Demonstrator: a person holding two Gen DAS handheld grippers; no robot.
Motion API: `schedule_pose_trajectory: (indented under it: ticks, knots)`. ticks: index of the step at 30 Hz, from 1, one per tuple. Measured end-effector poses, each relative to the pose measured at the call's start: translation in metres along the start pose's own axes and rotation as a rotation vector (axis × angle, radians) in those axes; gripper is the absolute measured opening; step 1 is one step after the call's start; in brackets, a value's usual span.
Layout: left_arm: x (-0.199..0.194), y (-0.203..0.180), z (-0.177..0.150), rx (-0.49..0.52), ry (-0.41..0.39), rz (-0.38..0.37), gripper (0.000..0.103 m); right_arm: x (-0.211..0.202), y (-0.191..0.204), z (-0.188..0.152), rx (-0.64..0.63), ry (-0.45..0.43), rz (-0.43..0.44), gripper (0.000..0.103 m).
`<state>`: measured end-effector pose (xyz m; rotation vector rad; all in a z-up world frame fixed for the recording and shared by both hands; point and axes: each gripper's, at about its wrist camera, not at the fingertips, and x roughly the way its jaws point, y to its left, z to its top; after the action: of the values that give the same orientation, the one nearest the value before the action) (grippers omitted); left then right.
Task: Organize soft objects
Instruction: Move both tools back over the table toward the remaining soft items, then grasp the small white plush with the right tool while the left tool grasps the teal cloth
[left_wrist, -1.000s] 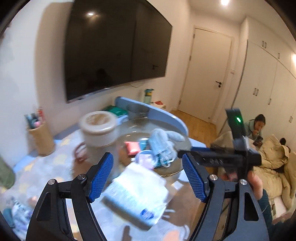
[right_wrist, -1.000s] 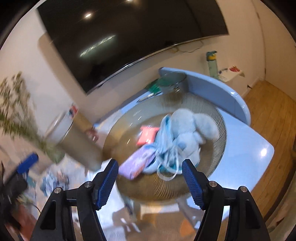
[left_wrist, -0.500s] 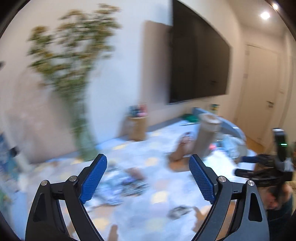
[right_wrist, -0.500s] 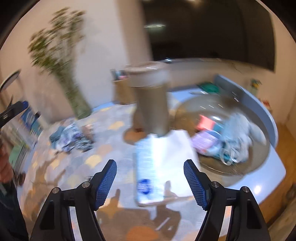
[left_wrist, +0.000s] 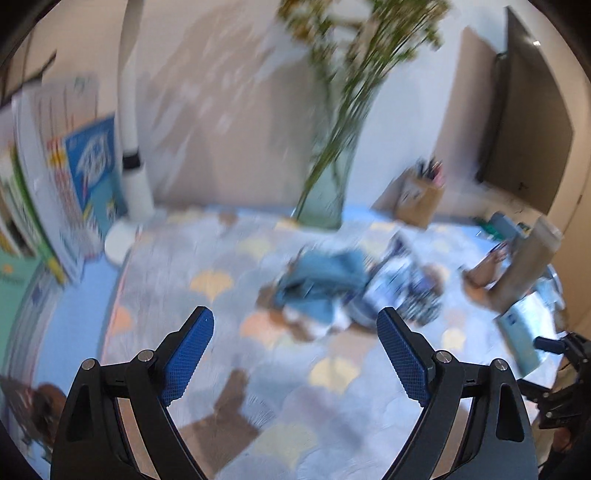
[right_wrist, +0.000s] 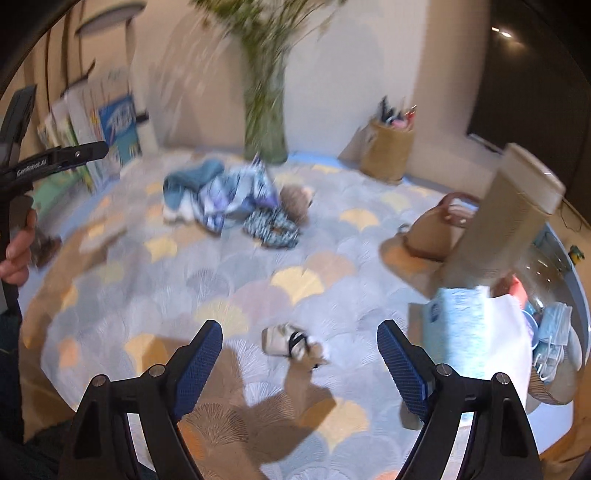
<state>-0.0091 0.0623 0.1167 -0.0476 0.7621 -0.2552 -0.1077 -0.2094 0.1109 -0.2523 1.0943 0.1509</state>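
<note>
Left gripper (left_wrist: 295, 347) tilts down over the tablecloth (left_wrist: 229, 295), jaws wide and empty. Right gripper (right_wrist: 299, 354) angles steeply down above a small rolled sock (right_wrist: 291, 341), jaws opening, nothing held

A home living room; wall-mounted television (left_wrist: 532, 122); vase of flowers (right_wrist: 264, 110); patterned tablecloth (right_wrist: 221, 280)
</note>
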Motion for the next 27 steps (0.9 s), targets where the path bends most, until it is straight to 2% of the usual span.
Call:
schedule_pose_trajectory:
  ticks: [3,7,9,11,12,13,14,16,17,19,21,24,27]
  knots:
    - [0.028,0.009,-0.021,0.000,0.078,0.018,0.089,0.015,0.003,-0.005,-0.018,0.041,-0.005,0.085]
    - [0.061,0.011,-0.049,0.024,0.200,-0.040,0.089,0.036,-0.005,-0.019,-0.025,0.091,0.039,0.085]
    - [0.068,0.010,-0.058,0.017,0.226,-0.045,0.089,0.047,-0.009,-0.026,-0.016,0.112,0.037,0.085]
    - [0.070,0.010,-0.064,0.026,0.214,-0.037,0.089,0.060,-0.014,-0.033,-0.012,0.144,0.016,0.078]
    - [0.069,0.007,-0.065,0.040,0.210,-0.025,0.089,0.064,-0.015,-0.034,-0.009,0.151,0.018,0.069]
    - [0.070,0.004,-0.066,0.056,0.212,-0.009,0.089,0.068,-0.017,-0.034,0.009,0.149,0.038,0.067]
    - [0.070,0.002,-0.068,0.072,0.213,0.005,0.089,0.069,-0.020,-0.032,0.030,0.127,0.055,0.066]
    - [0.068,-0.002,-0.070,0.093,0.213,0.019,0.089,0.071,-0.020,-0.027,0.038,0.111,0.059,0.056]
    - [0.067,-0.002,-0.070,0.097,0.212,0.016,0.089,0.073,-0.018,-0.025,0.037,0.105,0.056,0.054]
    - [0.065,-0.002,-0.068,0.098,0.217,0.013,0.088,0.077,-0.012,-0.017,0.032,0.096,0.065,0.041]
    - [0.061,-0.002,-0.061,0.098,0.211,0.010,0.088,0.082,-0.001,-0.006,0.013,0.088,0.071,0.035]
    - [0.047,-0.010,-0.041,0.107,0.165,-0.035,0.088,0.092,0.018,0.009,-0.023,0.084,0.085,0.033]
    - [0.035,-0.023,-0.019,0.163,0.117,-0.060,0.089,0.101,0.033,0.018,-0.038,0.074,0.110,0.033]
